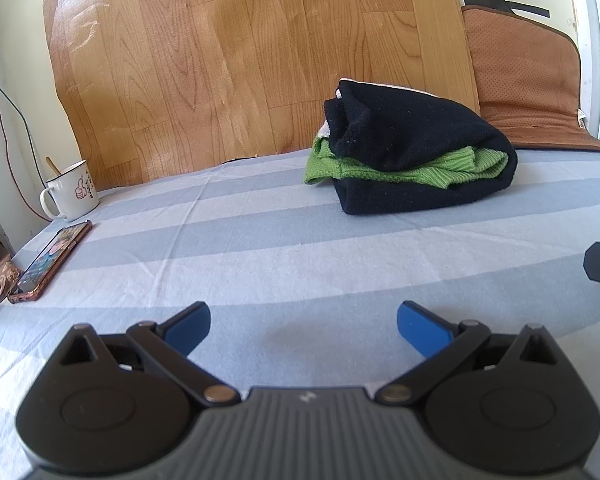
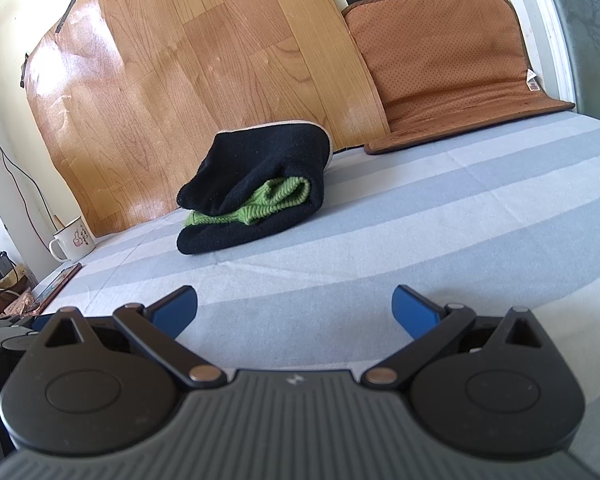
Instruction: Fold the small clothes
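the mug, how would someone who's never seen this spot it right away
Start at the big wood-grain sheet leaning on the wall behind the striped bedsheet. Follow its lower left corner down to the sheet's far left edge: the mug stands there, just beyond the phone. It is white enamel with a dark rim, a thumbs-up drawing and a stick inside.

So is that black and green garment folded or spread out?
Folded: the garment sits as a compact bundle on the sheet, black layers doubled over green.
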